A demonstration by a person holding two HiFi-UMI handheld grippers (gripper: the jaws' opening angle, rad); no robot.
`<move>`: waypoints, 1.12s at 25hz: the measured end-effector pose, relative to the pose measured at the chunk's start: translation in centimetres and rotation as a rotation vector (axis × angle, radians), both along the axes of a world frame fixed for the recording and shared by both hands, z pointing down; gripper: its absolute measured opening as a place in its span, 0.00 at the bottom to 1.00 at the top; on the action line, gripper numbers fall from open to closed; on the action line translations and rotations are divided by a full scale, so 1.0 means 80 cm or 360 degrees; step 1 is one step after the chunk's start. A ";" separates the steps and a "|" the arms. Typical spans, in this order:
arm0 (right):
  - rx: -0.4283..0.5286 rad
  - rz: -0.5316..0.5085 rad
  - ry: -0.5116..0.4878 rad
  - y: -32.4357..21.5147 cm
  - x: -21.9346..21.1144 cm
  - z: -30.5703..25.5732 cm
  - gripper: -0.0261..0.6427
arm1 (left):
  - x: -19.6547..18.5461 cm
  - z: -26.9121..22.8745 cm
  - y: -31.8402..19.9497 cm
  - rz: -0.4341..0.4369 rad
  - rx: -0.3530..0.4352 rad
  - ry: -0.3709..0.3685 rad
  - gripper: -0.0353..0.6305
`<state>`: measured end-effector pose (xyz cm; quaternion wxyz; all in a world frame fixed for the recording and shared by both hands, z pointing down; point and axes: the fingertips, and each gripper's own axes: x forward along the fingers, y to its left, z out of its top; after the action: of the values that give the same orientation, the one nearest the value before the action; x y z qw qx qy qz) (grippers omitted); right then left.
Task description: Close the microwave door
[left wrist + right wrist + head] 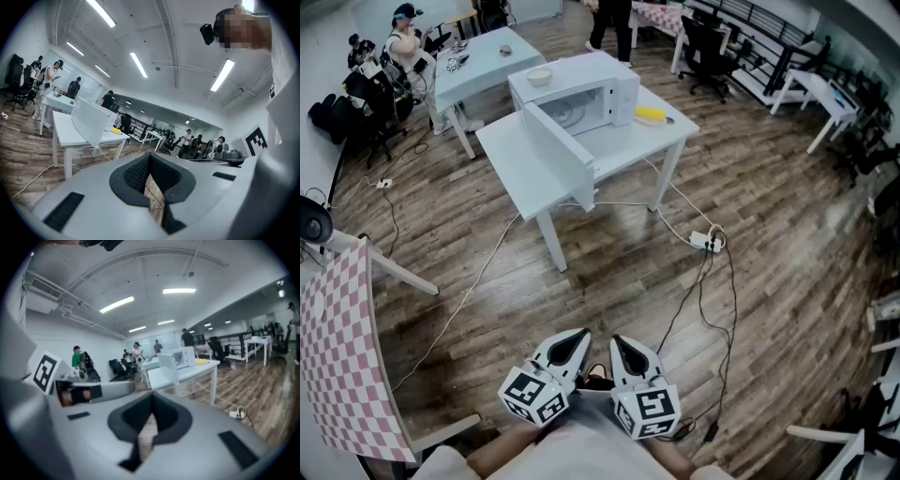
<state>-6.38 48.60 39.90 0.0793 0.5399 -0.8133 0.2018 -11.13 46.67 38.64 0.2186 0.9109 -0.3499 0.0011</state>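
Head view: I held my left claw point(580, 335) and right claw point(618, 340) low, close to my body, side by side, each with its jaws pressed together on nothing. The microwave point(581, 101) stood well apart from them on a white table point(525, 178), its door point(558, 148) swung wide toward me. A bowl point(539, 75) sat on top of it and a yellow thing point(650, 115) lay beside it. A power strip point(707, 241) lay on the floor.

Left gripper view: my left claw point(150, 157) had its jaws shut and empty. The microwave point(98, 117) and its open door point(84, 123) showed far off to the left on the table point(68, 136).

Right gripper view: my right claw point(152, 398) was likewise shut on nothing. The microwave point(183, 357) stood ahead, door point(168, 364) out.
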 end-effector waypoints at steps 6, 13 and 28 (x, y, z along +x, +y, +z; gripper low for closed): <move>0.0004 -0.0025 -0.0050 0.003 -0.006 -0.001 0.07 | -0.004 0.003 0.002 0.0006 -0.0006 -0.0013 0.08; 0.0015 0.0003 -0.0078 0.011 -0.005 -0.003 0.07 | -0.011 0.003 0.008 -0.0003 -0.0002 -0.0029 0.08; 0.0000 -0.0057 -0.0165 0.000 -0.031 -0.003 0.07 | -0.037 -0.004 -0.009 -0.0096 -0.0033 0.0033 0.08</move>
<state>-8.90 48.63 39.68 0.0406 0.5142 -0.8258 0.2281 -14.11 45.92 38.33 0.2315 0.8976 -0.3749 -0.0114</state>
